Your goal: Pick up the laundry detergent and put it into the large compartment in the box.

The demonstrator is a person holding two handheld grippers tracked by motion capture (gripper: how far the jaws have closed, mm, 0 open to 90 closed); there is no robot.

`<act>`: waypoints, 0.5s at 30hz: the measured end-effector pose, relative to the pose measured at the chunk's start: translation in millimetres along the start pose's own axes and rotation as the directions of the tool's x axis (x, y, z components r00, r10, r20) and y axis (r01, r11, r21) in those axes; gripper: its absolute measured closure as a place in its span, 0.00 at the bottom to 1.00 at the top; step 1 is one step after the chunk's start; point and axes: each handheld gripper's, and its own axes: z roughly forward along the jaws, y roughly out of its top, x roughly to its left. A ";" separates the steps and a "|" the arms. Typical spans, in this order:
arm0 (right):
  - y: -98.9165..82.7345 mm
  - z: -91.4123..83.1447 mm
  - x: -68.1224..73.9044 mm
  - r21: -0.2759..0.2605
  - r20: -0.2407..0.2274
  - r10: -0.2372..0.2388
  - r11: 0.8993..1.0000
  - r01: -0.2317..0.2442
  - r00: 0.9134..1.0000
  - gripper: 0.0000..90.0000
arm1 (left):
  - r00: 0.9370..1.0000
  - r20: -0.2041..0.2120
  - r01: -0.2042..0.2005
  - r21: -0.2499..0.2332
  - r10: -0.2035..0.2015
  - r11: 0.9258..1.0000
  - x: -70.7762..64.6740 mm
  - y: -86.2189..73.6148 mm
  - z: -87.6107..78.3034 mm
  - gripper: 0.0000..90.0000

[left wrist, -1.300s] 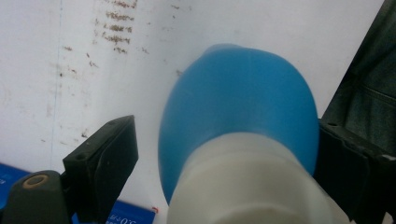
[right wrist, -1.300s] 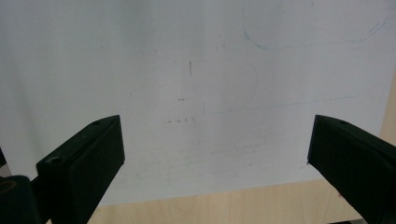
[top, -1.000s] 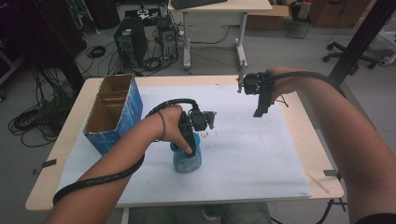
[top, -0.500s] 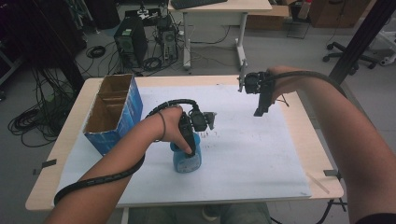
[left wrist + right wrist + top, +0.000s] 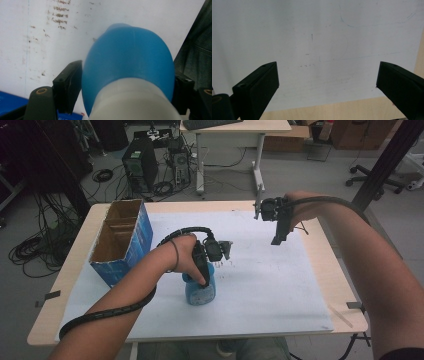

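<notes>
Blue bottle stood on white sheet near tabletop's 6 o'clock edge, left hand-held gripper just closing onto its sides; right hand-held gripper hung released at 1 o'clock.

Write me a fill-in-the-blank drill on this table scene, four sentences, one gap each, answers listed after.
1. The left gripper has its jaws on either side of a bottle whose colour is ____.
2. The right gripper has its jaws wide apart with ____ between them.
3. The cardboard box with blue sides stands on the ____ side of the table in the high view.
4. The sheet that covers most of the table is ____ in colour.

Missing words: blue; nothing; left; white
</notes>
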 end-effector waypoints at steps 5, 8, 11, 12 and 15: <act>-0.4 0.4 -0.1 0.001 0.001 0.003 1.000 -0.003 1.000 0.05 | 1.000 -0.004 -0.004 0.000 0.004 1.000 -0.1 0.1 0.4 0.33; -0.2 1.1 -0.1 0.003 0.000 0.004 1.000 -0.004 1.000 0.05 | 1.000 -0.010 -0.008 -0.004 0.008 1.000 0.0 0.4 0.3 0.36; -0.1 1.6 0.0 -0.004 -0.002 0.003 1.000 -0.003 1.000 0.05 | 1.000 -0.005 -0.013 -0.004 0.013 1.000 -0.6 0.4 0.9 0.39; -0.2 2.0 -0.1 -0.004 -0.003 0.002 1.000 -0.002 1.000 0.05 | 1.000 -0.005 -0.012 -0.006 0.012 1.000 -0.9 0.6 1.1 0.39; -0.9 3.6 0.0 -0.002 -0.004 0.005 1.000 -0.005 1.000 0.05 | 1.000 -0.002 -0.010 -0.005 0.010 1.000 -0.5 0.7 0.9 0.40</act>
